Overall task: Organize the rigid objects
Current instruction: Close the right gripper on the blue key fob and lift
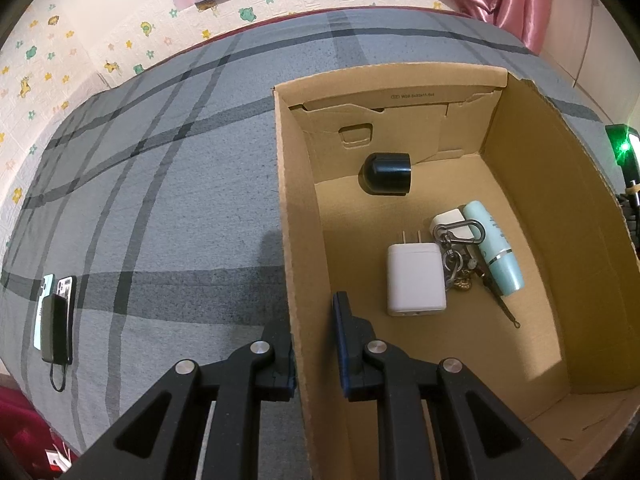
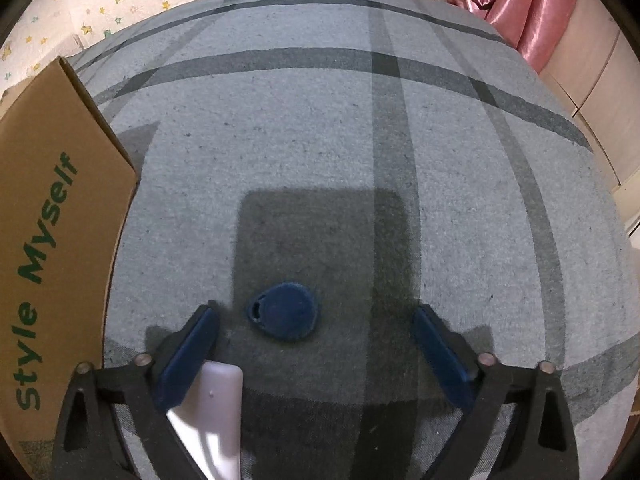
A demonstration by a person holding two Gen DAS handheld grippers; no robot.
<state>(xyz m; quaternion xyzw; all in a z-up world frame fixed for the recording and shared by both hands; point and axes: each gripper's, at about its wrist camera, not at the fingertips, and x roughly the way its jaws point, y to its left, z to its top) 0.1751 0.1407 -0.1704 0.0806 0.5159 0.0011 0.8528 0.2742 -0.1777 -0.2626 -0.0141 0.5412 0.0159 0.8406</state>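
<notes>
The left gripper is clamping its jaws on the left wall of the cardboard box, one finger outside and one inside. Inside the box a white charger is lying near the middle, with a bunch of keys touching its right side, a mint tube just right of the keys, and a black cap near the far wall. The right gripper is hovering with jaws spread wide, gripping nothing, over a blue key fob lying on the grey checked bed cover to the right of the box. A white object is lying beside the left finger.
</notes>
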